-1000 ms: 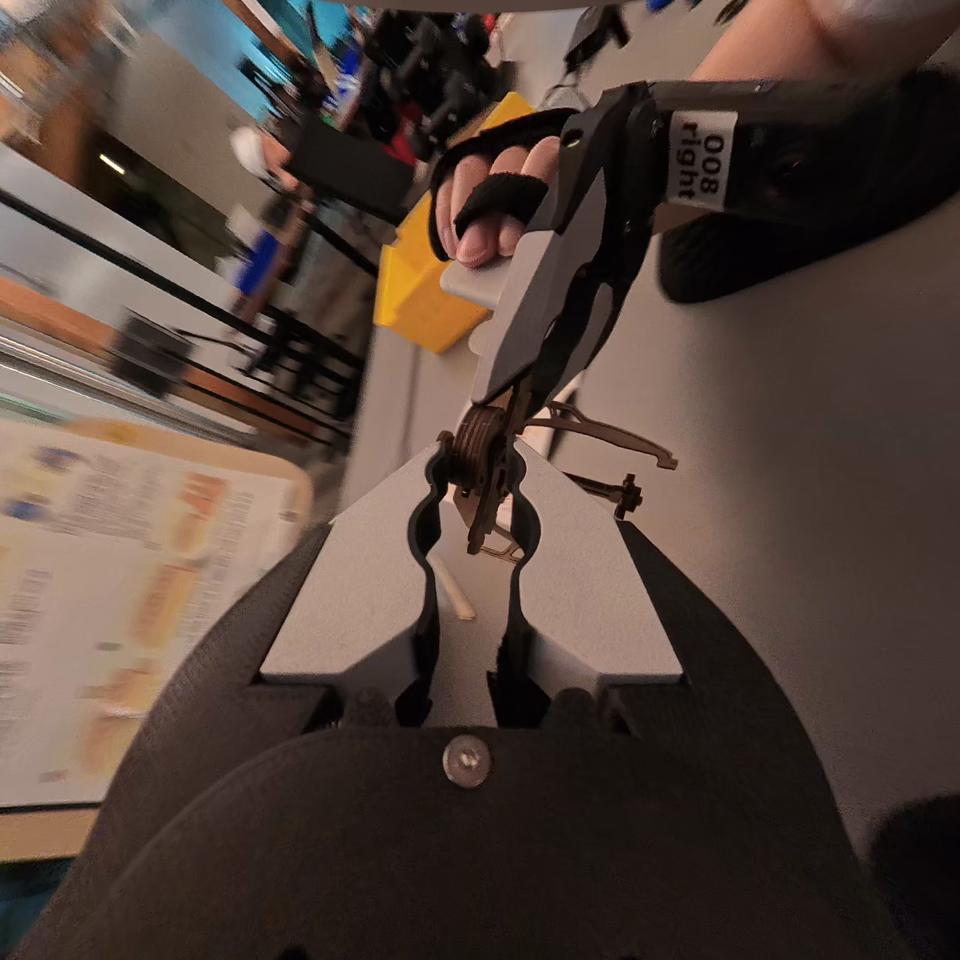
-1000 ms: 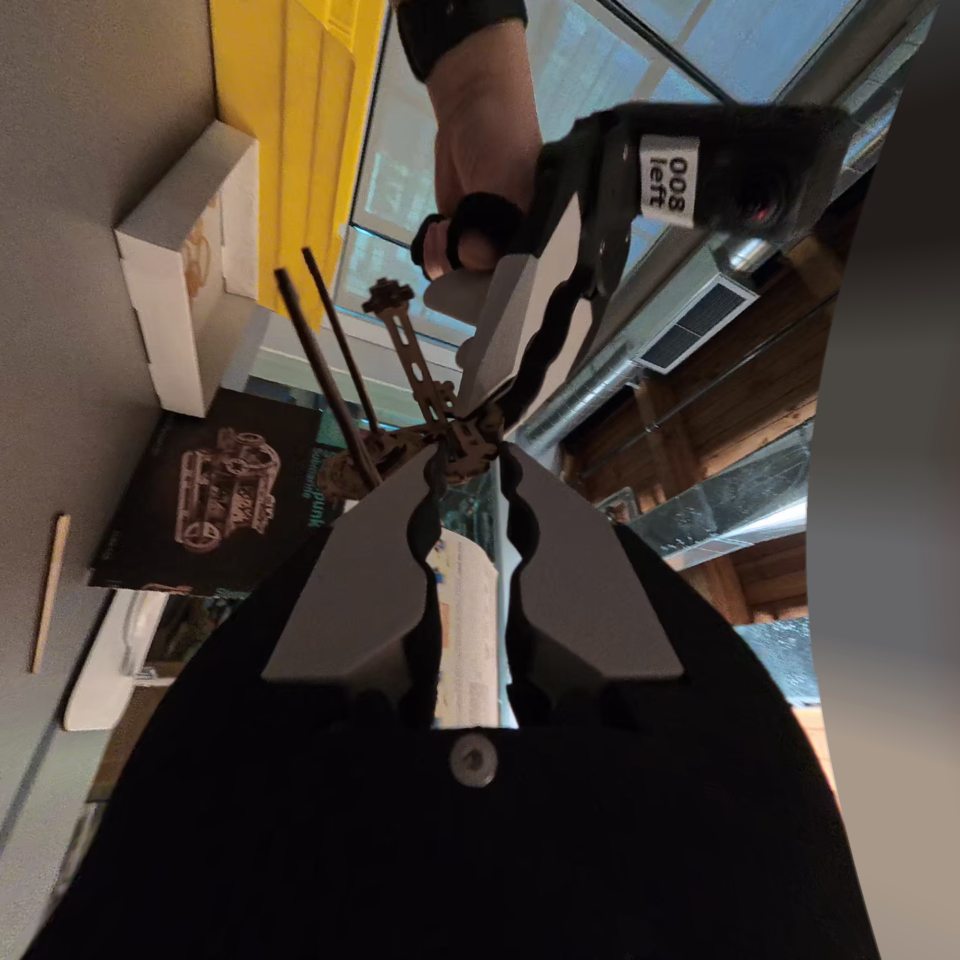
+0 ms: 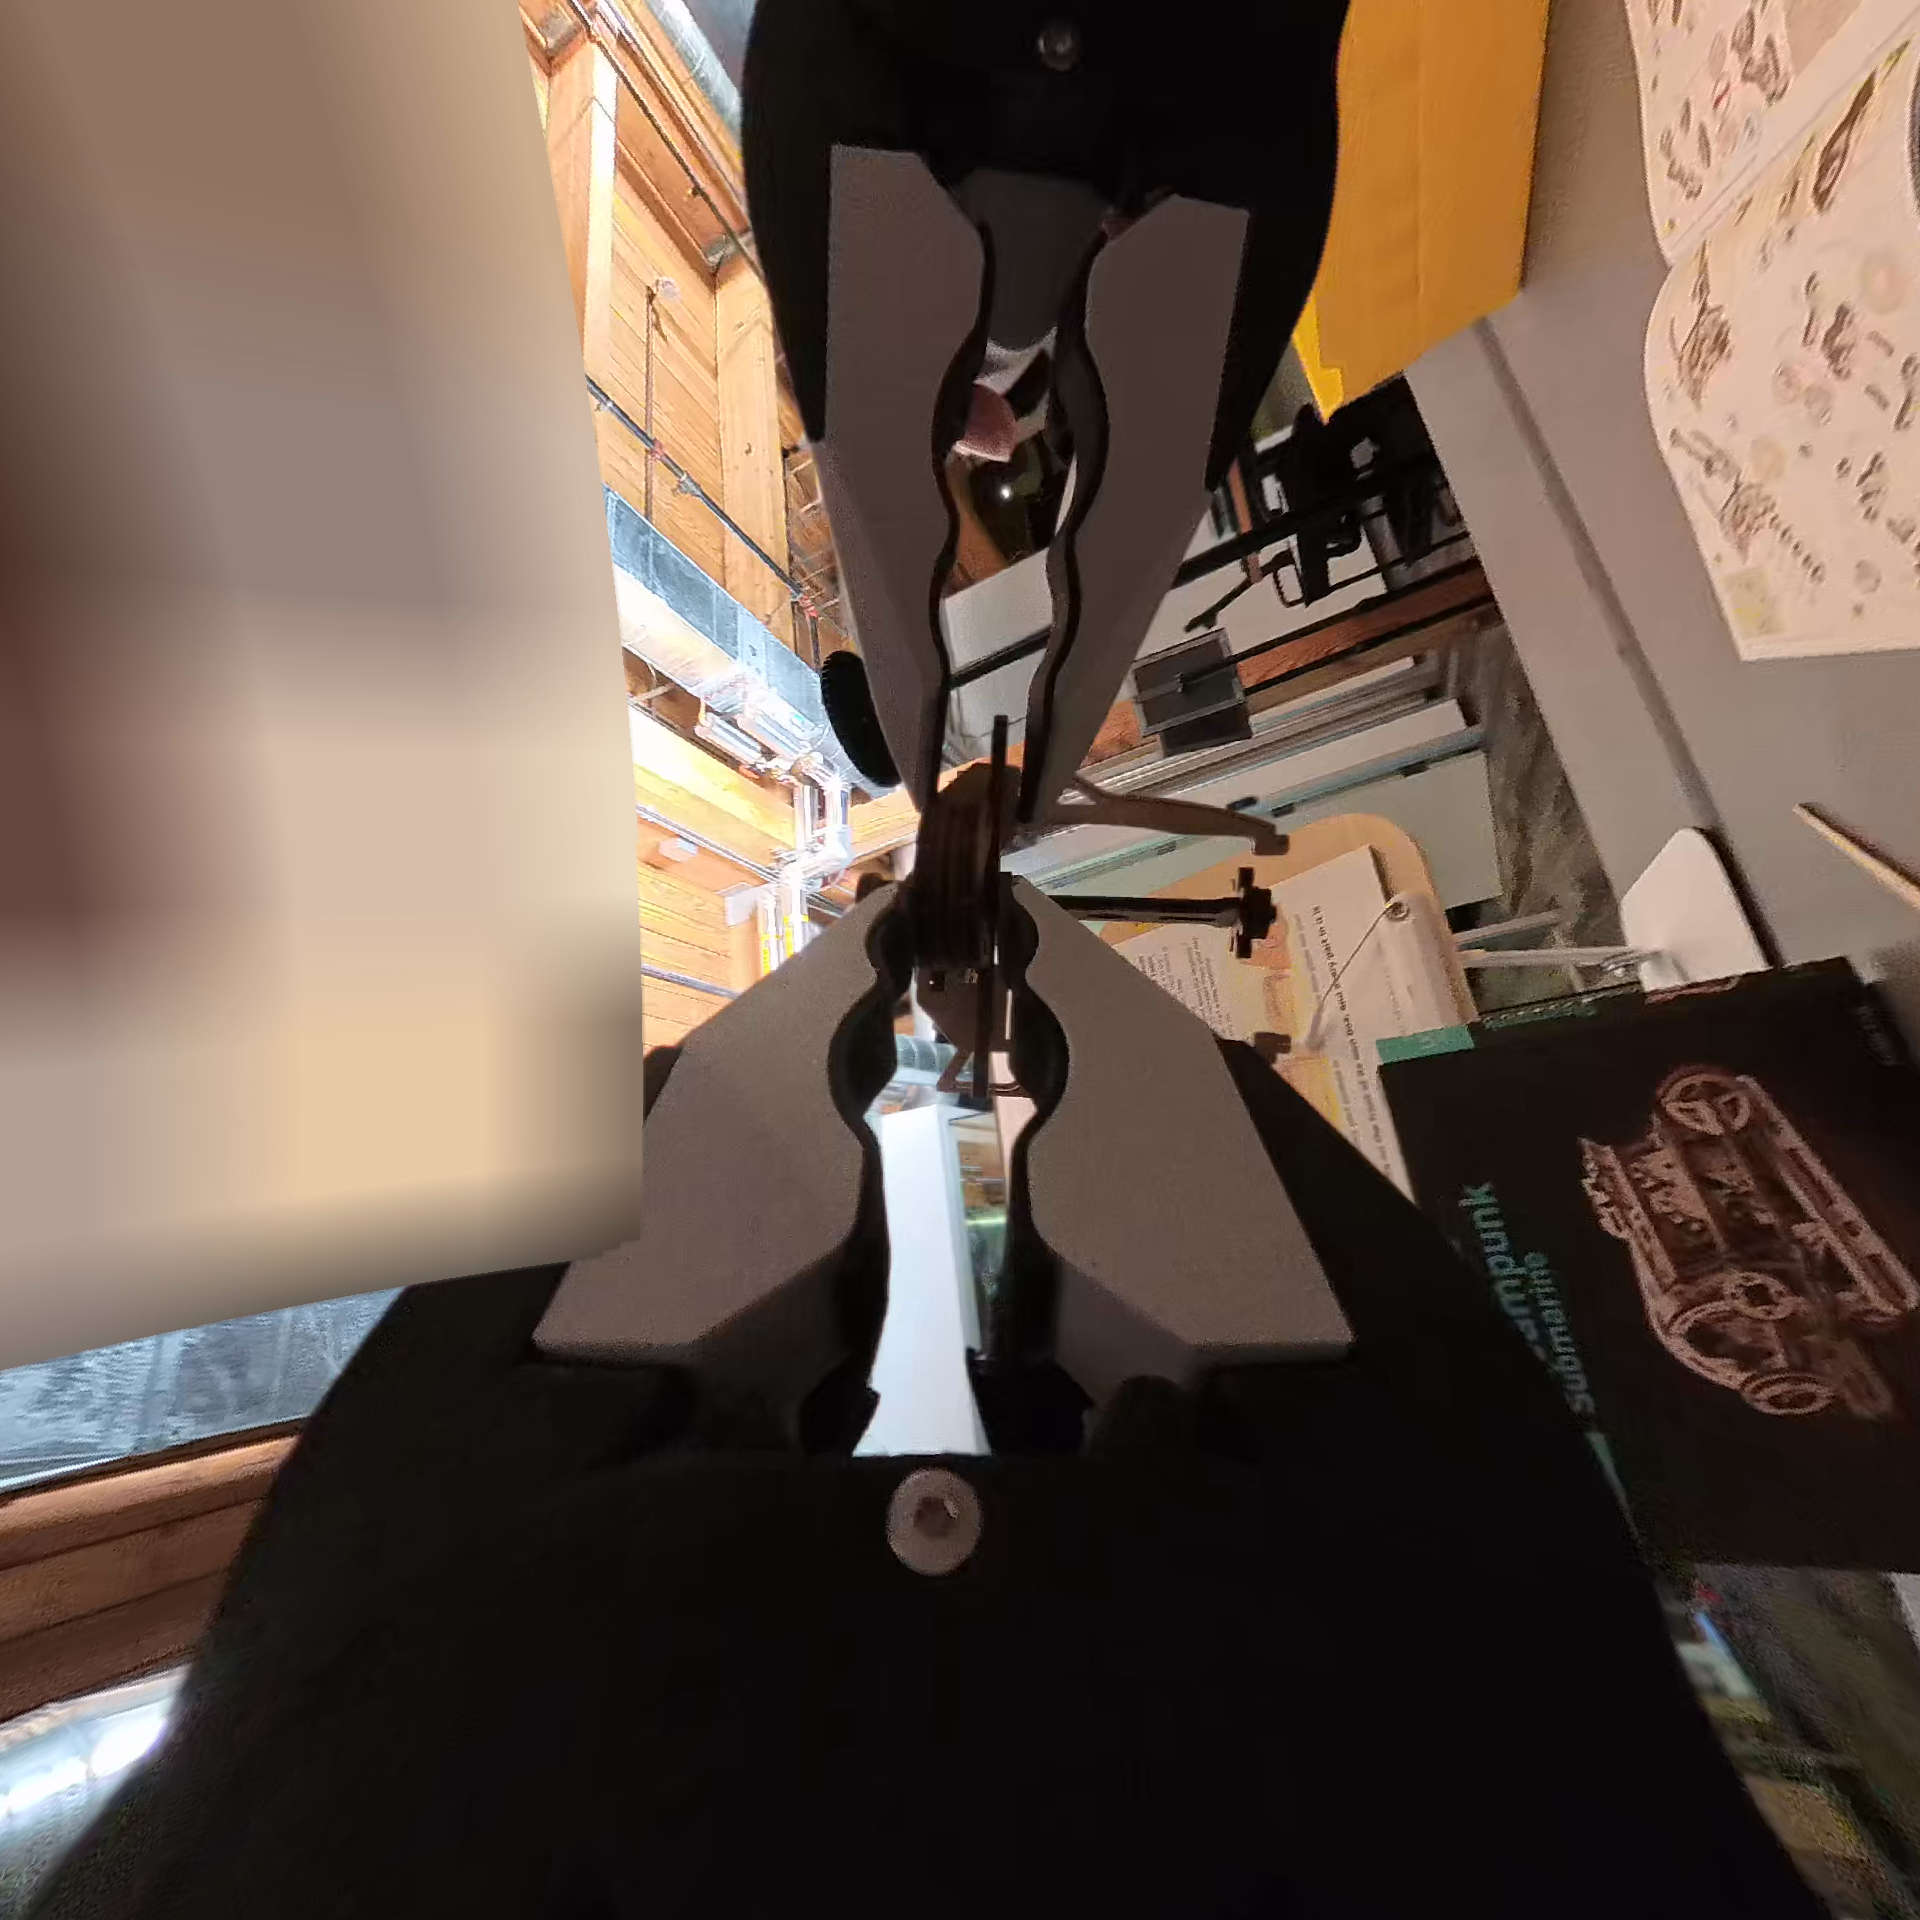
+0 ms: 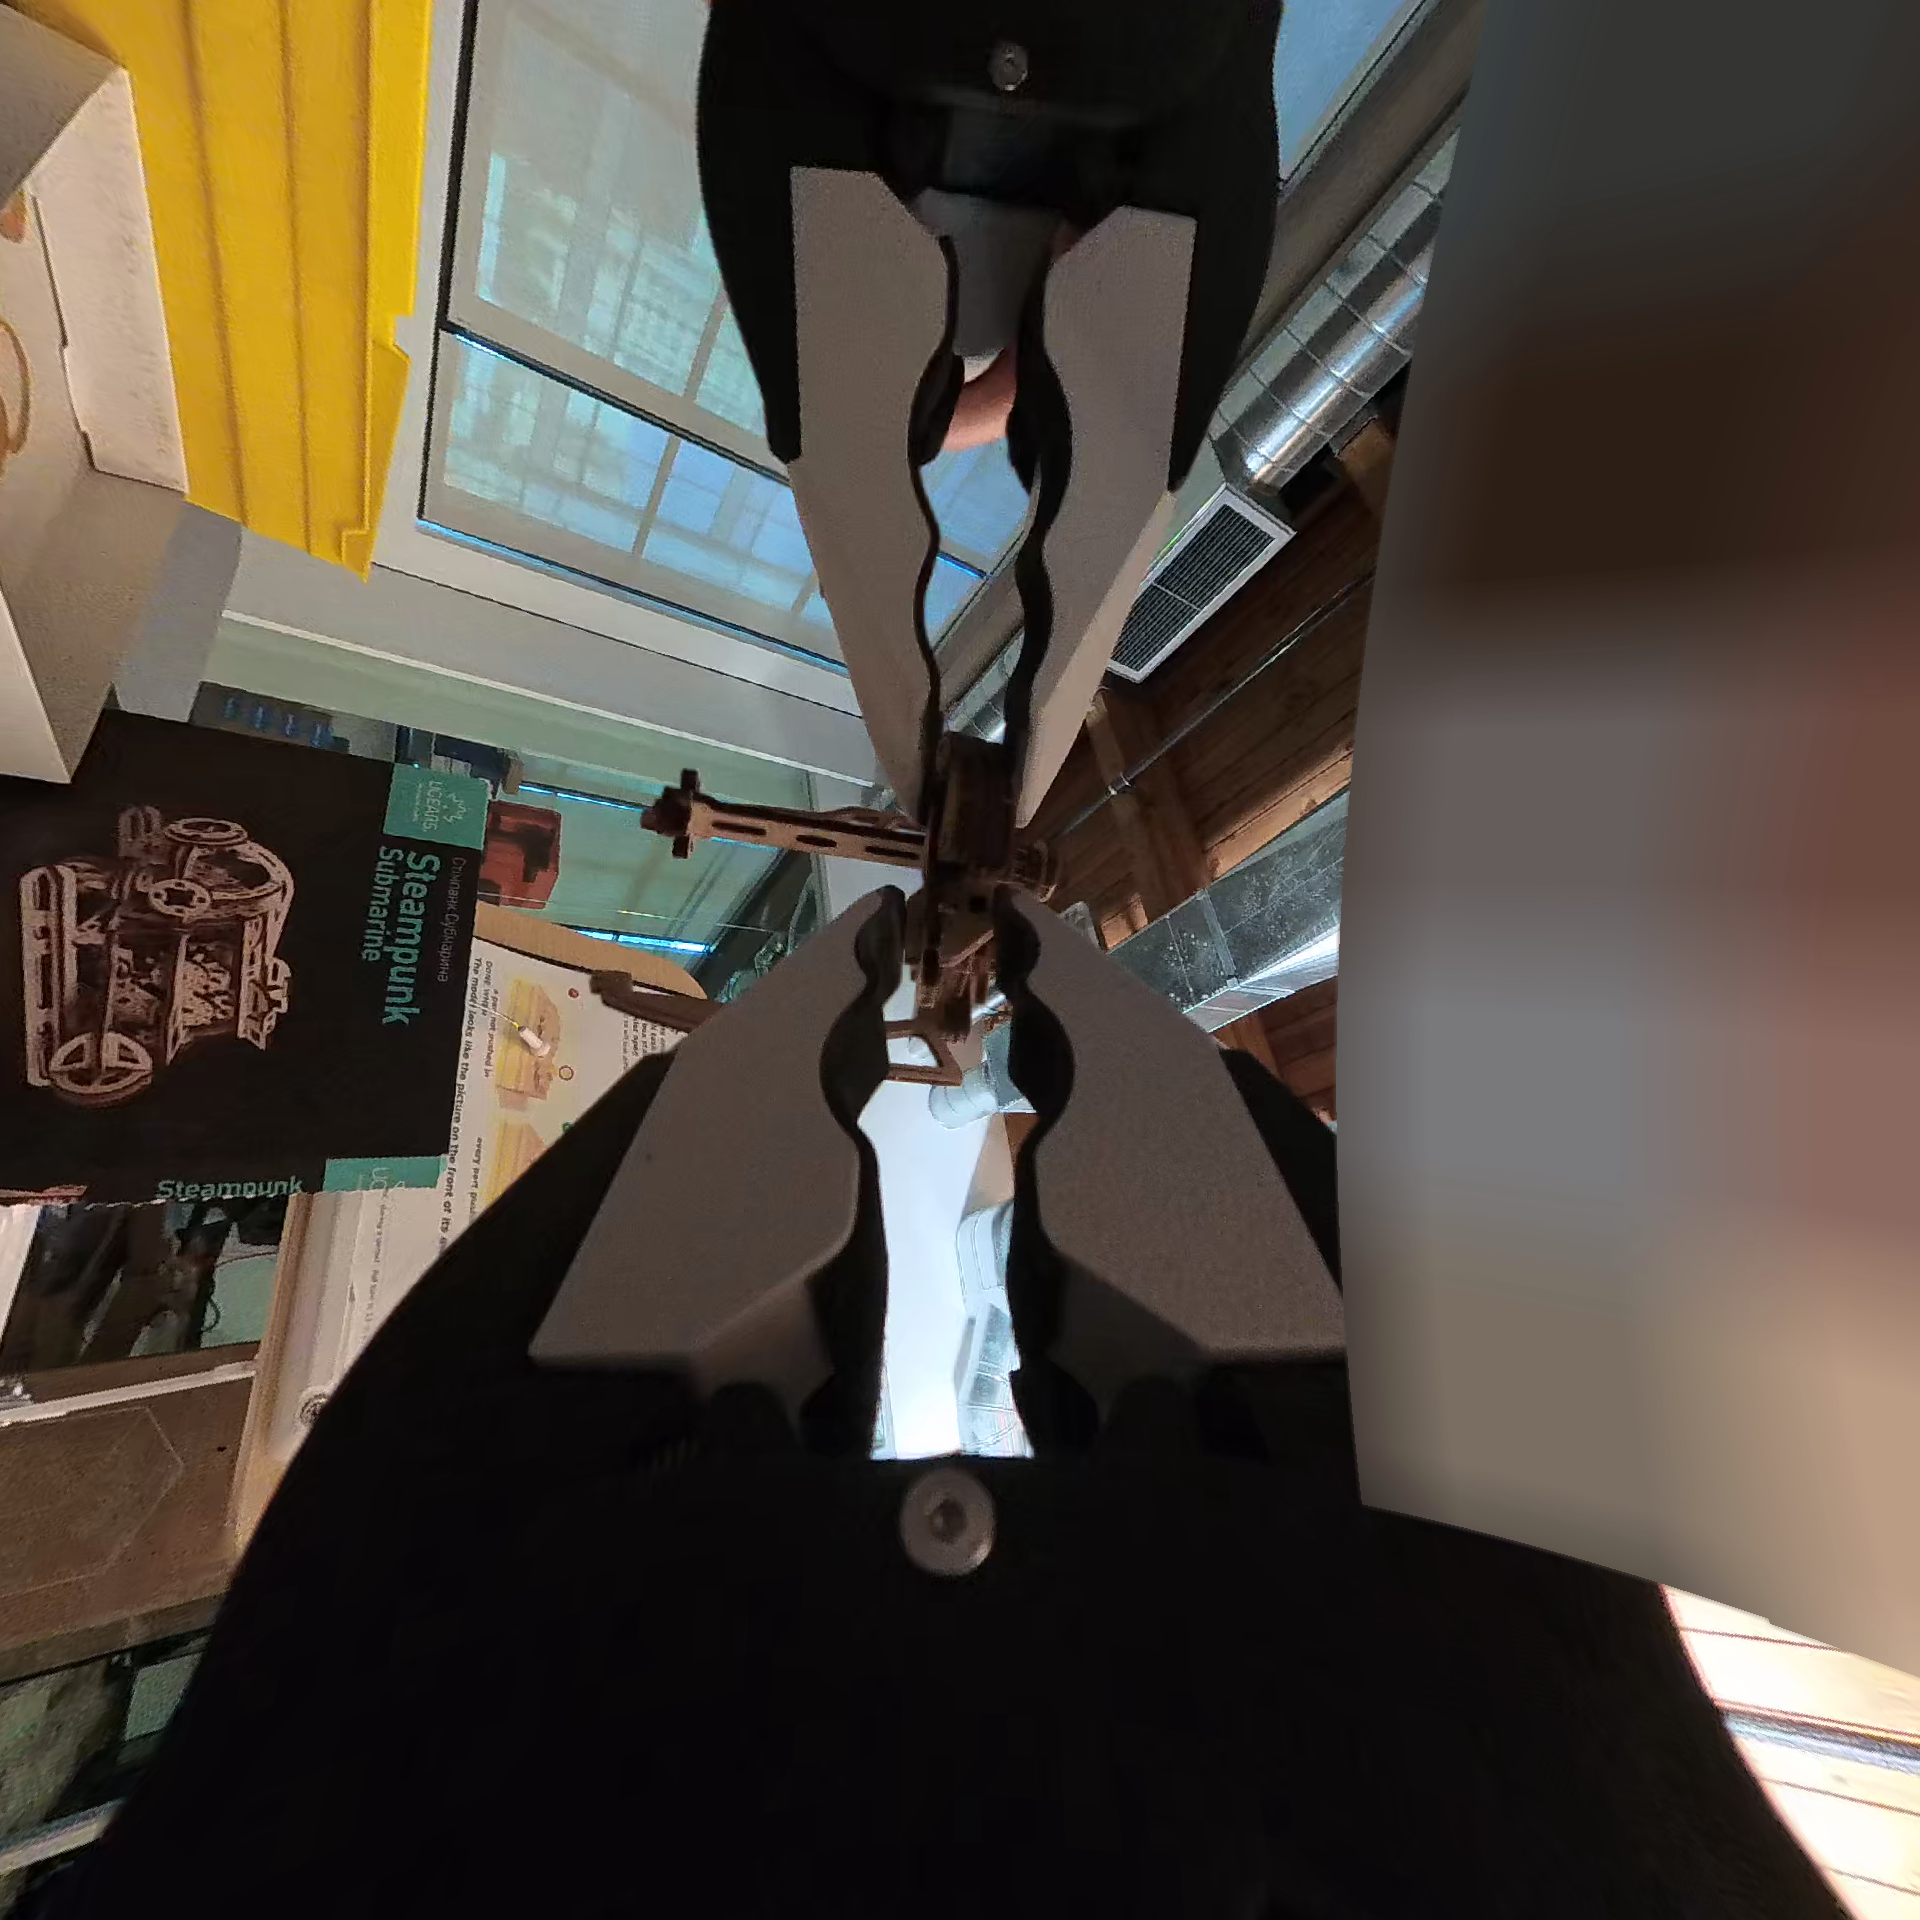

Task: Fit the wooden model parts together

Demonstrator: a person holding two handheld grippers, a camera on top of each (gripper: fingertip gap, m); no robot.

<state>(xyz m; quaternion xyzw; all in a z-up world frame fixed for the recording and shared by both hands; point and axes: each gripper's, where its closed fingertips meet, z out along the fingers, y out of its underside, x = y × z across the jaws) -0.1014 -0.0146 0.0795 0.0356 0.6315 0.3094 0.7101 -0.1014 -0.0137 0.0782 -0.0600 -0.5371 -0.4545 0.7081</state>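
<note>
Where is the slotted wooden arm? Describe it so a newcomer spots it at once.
Find the right claw and left claw meeting tip to tip, both pinching the small wooden assembly. The slotted arm sticks out sideways from it toward the black box. Unlike the curved hooked lever nearby, it is straight, pierced by slots, with a cross-shaped end.

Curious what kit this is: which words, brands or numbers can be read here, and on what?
I don't quote writing; these bear it.
Black cardboard box with model picture: teal lettering, small logo.
White instruction sheet beside it: small printed lines.
White sheet of part diagrams: too small to read.
</note>
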